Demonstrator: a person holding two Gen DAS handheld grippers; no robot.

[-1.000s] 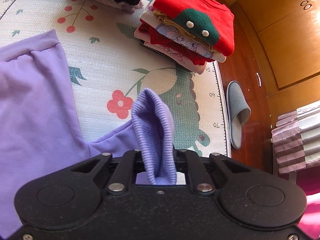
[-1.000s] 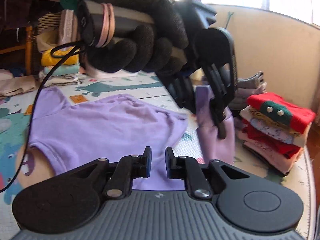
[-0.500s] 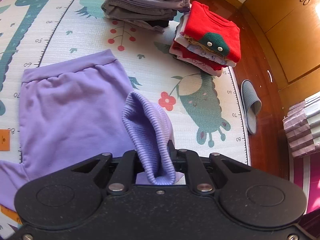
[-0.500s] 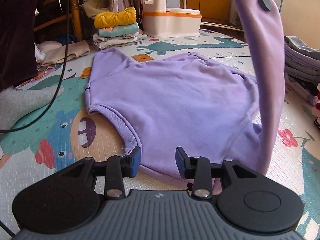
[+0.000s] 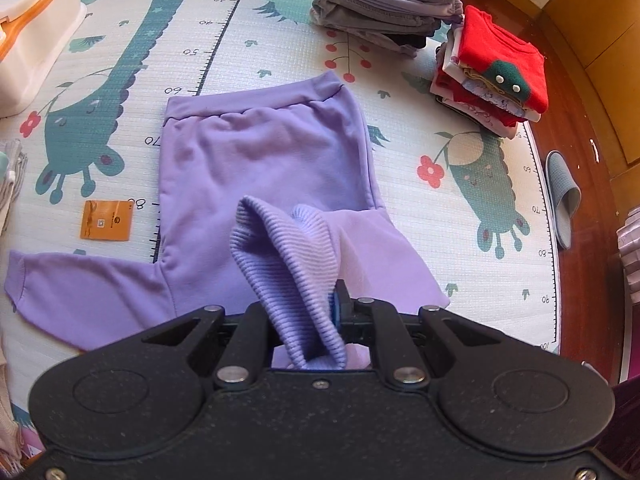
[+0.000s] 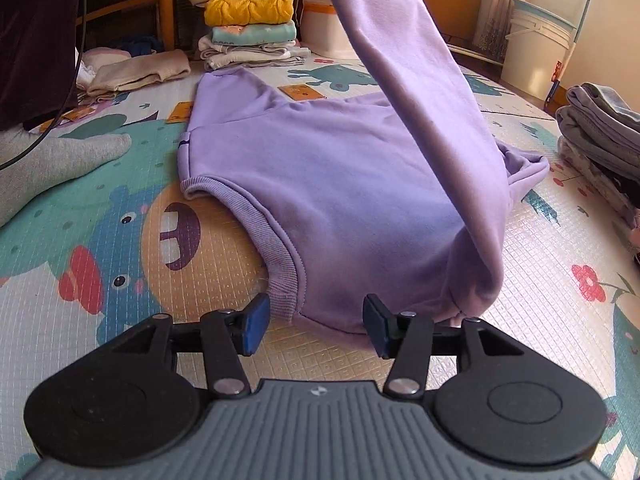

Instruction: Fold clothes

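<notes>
Nearest the lens in the right wrist view, the right gripper [image 6: 312, 324] sits low over the play mat [image 6: 540, 248] with its jaws opening; nothing lies between the blue pads [image 6: 253, 324], and the ribbed neckline [image 6: 280, 280] and near shoulder edge of the purple sweatshirt [image 6: 340, 184] lie just ahead of them. In the left wrist view, the left gripper [image 5: 316, 316] is clamped tight on the ribbed cuff [image 5: 288, 264] of one sleeve [image 6: 420, 80], raised above the garment so that the sleeve rises from the shoulder as a steep band. Beyond, the sweatshirt lies flat on the mat, long axis running away from both grippers, neckline near and hem band [image 5: 256, 98] far; the other sleeve [image 5: 80, 284] lies spread out to the side. Judged from this layout, the fold turns on the raised sleeve crossing the body, with the right gripper the nearer hand to pin the shoulder. Farther off stand a grey folded stack [image 5: 384, 4] and a red-topped stack [image 5: 492, 76].
</notes>
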